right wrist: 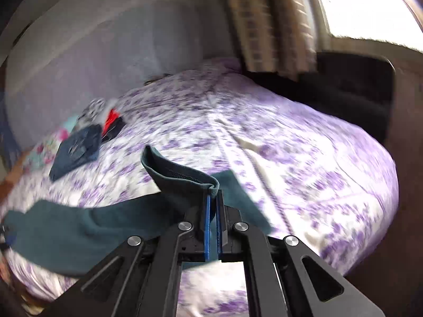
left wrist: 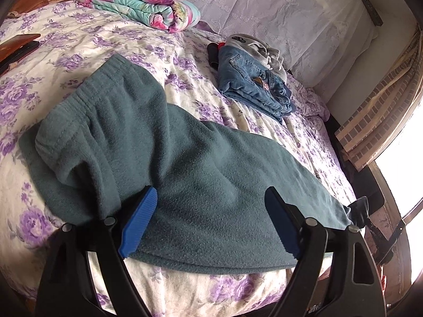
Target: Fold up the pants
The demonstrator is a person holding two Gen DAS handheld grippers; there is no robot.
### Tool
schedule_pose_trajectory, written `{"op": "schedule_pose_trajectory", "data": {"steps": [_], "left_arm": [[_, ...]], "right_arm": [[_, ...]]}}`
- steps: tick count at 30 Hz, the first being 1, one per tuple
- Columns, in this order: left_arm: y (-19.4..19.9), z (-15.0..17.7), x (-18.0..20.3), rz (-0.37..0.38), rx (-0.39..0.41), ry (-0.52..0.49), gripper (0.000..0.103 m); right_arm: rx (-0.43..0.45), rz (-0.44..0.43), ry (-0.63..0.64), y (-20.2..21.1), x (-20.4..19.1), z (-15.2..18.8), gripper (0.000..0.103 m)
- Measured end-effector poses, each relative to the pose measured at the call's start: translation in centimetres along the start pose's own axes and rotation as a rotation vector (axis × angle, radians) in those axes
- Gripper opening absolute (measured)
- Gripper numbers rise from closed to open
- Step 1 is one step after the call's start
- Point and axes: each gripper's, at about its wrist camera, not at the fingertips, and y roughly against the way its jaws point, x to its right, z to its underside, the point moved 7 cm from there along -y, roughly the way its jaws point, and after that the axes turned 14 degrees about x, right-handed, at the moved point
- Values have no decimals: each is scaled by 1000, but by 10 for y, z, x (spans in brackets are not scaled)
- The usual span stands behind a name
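Pants [right wrist: 185, 182] cuff between right gripper [right wrist: 212, 198] pads

readable text: none | jeans [left wrist: 253, 79] patch: too small to read

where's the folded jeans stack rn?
The folded jeans lie on the floral bedspread at upper right of the left wrist view, beyond the teal pants, with grey clothing piled just behind, near the wall.

Pants [left wrist: 148, 142] lie spread across the bed [left wrist: 87, 39], waistband end at left, folded jeans [left wrist: 253, 79] behind them to the right, rolled quilt [left wrist: 142, 8] at the far left, pillow [left wrist: 304, 13] behind the jeans
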Motion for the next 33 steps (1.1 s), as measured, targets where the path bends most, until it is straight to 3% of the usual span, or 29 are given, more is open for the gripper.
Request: {"op": "schedule_pose_trajectory", "data": {"steps": [3, 4, 5, 6, 7, 9, 12, 13, 15, 16, 19, 21, 23, 25, 27, 30, 32, 33], "left_arm": [[-1, 0, 1, -1, 2, 1, 85], [-2, 0, 2, -4, 4, 1, 86], [-2, 0, 3, -7, 5, 0, 87], [-2, 1, 3, -10, 6, 1, 87], [-3, 0, 3, -12, 5, 1, 88], [-3, 0, 4, -17, 0, 3, 89], [-2, 0, 3, -12, 0, 10, 89], [-2, 0, 3, -8, 0, 8, 89], [0, 0, 3, 2, -2, 2, 88], [2, 0, 2, 5, -2, 6, 86], [14, -5, -7, 13, 0, 82, 79], [24, -13, -7, 19, 22, 130, 79], [31, -23, 5, 24, 56, 94, 80], [31, -28, 20, 30, 71, 31, 83], [21, -22, 28, -7, 44, -37, 88], [0, -2, 8, -160, -37, -126, 88], [4, -1, 2, -122, -23, -110, 88], [10, -4, 3, -111, -14, -90, 88]], "right_arm": [[-70, 76, -71, -3, 39, 17, 11], [-62, 89, -54, 0, 38, 19, 21], [-29, 91, -27, 5, 31, 18, 26], [21, 73, 1, 11, 21, 14, 40], [64, 44, 29, 16, 8, 10, 44], [100, -13, 127, 20, -23, 4, 45], [69, -79, 290, 9, -61, 12, 54], [17, -68, 334, -3, -66, 22, 63], [-141, -53, 365, -29, -61, 53, 69], [-86, -59, 349, -25, -59, 55, 70], [-27, -46, 357, -11, -74, 44, 70], [43, -136, 366, -1, -109, 32, 70], [50, -265, 393, 2, -158, 31, 70], [28, -413, 426, 3, -212, 43, 72], [-51, -526, 455, -5, -258, 70, 74], [-278, -599, 461, -30, -298, 127, 80], [-236, -581, 438, -28, -307, 125, 84], [-244, -616, 430, -23, -316, 118, 84]]}}
